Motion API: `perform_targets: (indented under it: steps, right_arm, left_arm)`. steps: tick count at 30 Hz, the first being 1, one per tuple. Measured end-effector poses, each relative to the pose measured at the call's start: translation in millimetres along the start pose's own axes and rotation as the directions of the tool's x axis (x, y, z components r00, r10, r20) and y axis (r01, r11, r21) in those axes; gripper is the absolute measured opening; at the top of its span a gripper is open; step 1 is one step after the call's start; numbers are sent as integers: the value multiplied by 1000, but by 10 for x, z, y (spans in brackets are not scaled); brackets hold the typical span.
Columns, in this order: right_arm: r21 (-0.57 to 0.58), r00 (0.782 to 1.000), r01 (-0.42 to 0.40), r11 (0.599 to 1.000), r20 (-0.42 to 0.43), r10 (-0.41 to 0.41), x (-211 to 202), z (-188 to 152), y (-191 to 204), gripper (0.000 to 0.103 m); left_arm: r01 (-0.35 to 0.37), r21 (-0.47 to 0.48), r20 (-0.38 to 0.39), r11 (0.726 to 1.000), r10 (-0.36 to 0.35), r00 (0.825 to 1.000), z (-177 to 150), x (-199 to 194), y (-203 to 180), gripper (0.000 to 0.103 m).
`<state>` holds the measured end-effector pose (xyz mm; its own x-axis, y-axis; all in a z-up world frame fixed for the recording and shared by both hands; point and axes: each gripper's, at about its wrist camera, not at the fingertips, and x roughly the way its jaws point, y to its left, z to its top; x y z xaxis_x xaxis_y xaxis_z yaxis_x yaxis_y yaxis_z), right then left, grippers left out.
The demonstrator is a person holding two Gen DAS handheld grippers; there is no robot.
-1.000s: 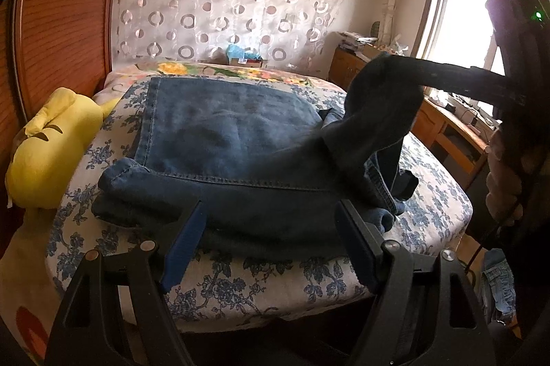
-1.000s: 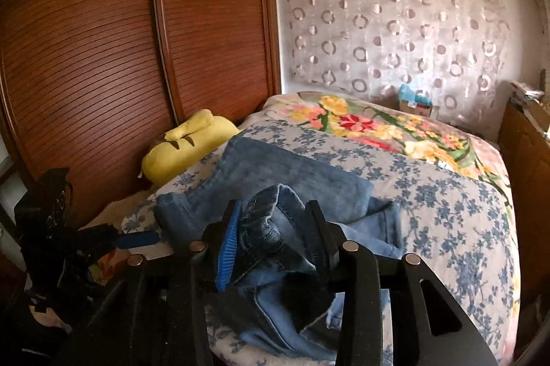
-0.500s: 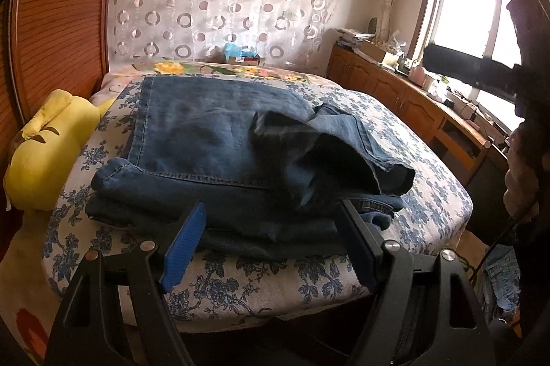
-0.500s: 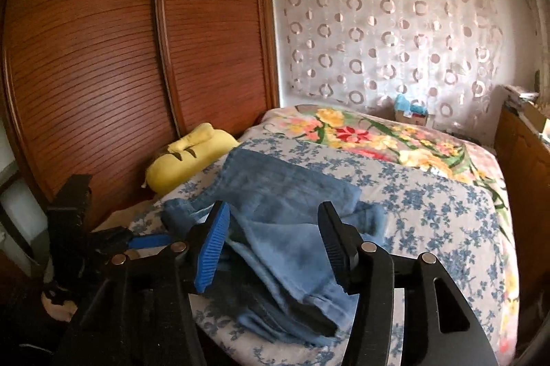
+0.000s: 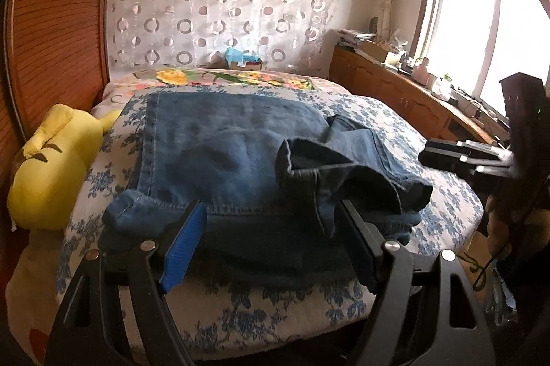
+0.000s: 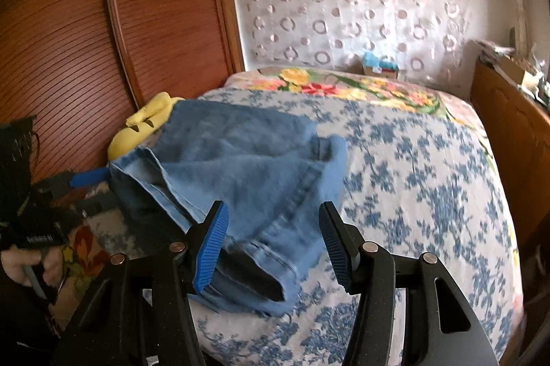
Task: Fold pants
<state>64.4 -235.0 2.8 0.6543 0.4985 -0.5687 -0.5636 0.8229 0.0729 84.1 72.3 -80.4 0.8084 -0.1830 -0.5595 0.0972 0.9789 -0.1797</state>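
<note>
Blue denim pants (image 5: 233,166) lie partly folded on the bed, with a rumpled leg end heaped on their right side (image 5: 343,166). In the right wrist view the pants (image 6: 240,159) spread left of centre, hems toward me. My left gripper (image 5: 271,245) is open and empty, just short of the pants' near edge. My right gripper (image 6: 273,245) is open and empty, above the leg hems. The right gripper also shows at the right edge of the left wrist view (image 5: 464,156), and the left gripper at the left edge of the right wrist view (image 6: 86,176).
The bed has a blue-flowered cover (image 6: 412,159). A yellow plush toy (image 5: 51,159) lies at the bed's left side by the wooden wardrobe (image 6: 103,39). A wooden cabinet with clutter (image 5: 395,80) runs along the right under the window.
My right gripper opened and let go of the pant leg, which dropped onto the folded pants. The right gripper then pulled back and down. The left gripper stayed open near the front edge.
</note>
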Motion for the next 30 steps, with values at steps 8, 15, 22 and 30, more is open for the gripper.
perform_targets:
  steps: [8,15,22,30]
  right_arm:
    - [48,999,-2,999,-48,5,115,-93,-50,57]
    - [84,997,-23,996,-72,29,170,-171,-90,57]
    - [102,990,-78,992,-111,90,269,-202,-103,57]
    - [44,989,-95,994,-109,99,313,-172,-92,9]
  left_arm:
    - [35,21,-13,999,-34,999,120,102,-63,78]
    - [52,43,-63,998,-49,997,129,278,-124,72]
    - [75,44,-81,996,-71,994,131,362,-140,36]
    - [107,77,-51,991,-103,993,150,181,-241,16]
